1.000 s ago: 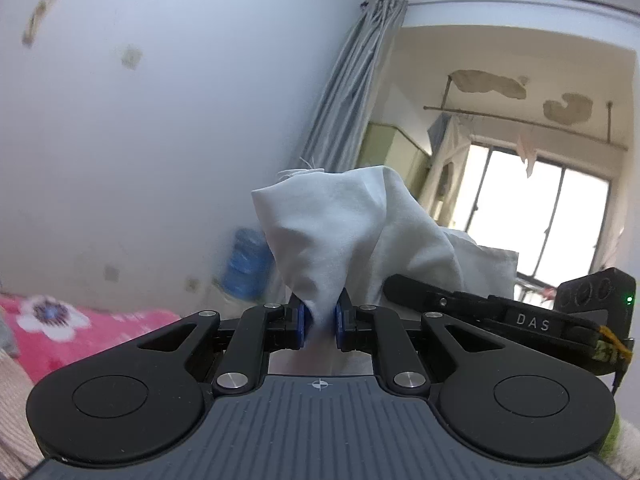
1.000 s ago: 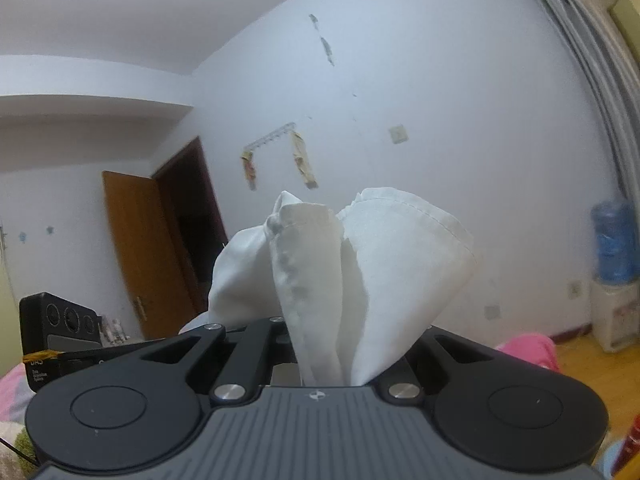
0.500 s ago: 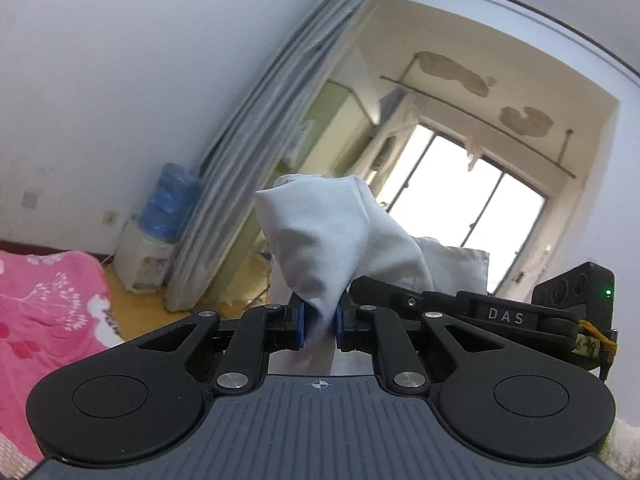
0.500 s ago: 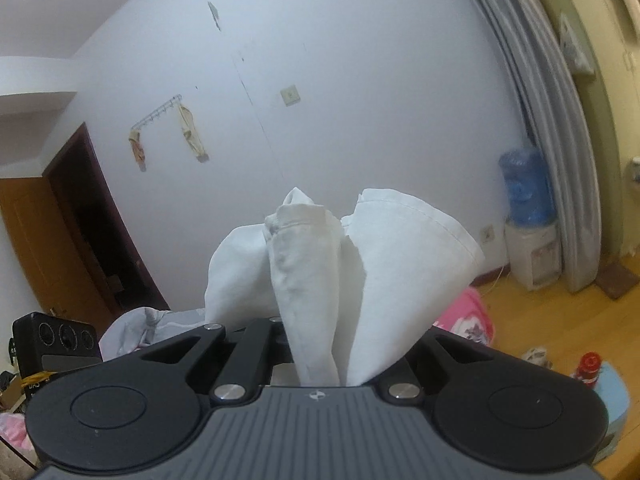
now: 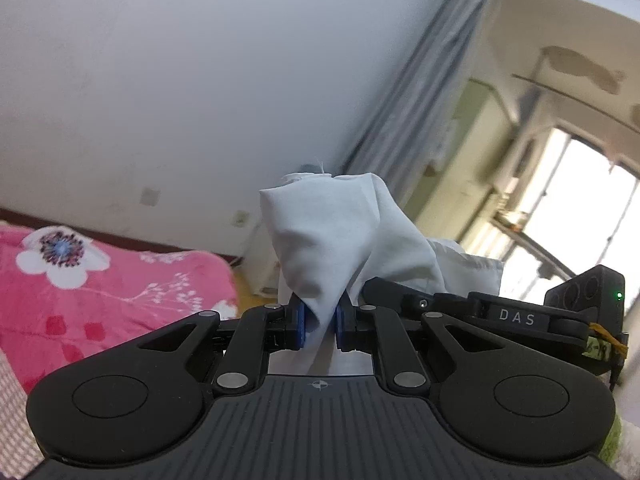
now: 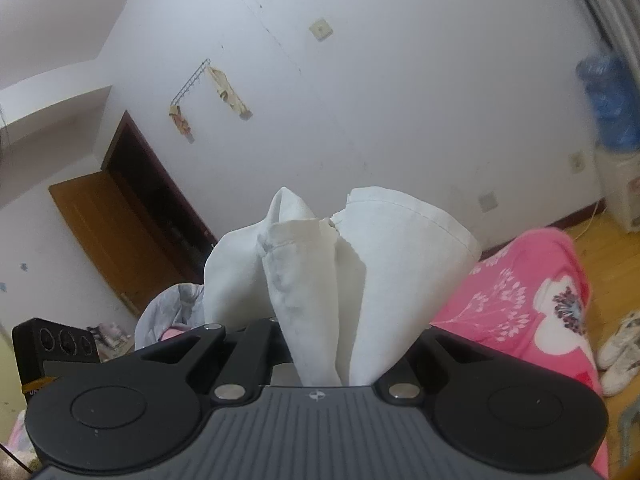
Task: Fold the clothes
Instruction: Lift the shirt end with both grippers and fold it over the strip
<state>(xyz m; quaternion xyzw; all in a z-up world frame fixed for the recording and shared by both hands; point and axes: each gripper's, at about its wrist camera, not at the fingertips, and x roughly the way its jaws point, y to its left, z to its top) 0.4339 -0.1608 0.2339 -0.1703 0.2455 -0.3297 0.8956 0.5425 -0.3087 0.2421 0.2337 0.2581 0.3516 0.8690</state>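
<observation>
Both aimed slightly downward: left gripper (image 5: 319,326) pinches the white garment (image 5: 332,236), right gripper (image 6: 320,350) clamps it too.

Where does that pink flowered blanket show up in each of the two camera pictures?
Left wrist view: the pink blanket fills the lower left, beside the left gripper, which is shut on the white cloth.
Right wrist view: the blanket lies at lower right, past the right gripper, shut on the same cloth.
Shared landmark: the blue water bottle, nearly hidden behind the cloth in the left view.
</observation>
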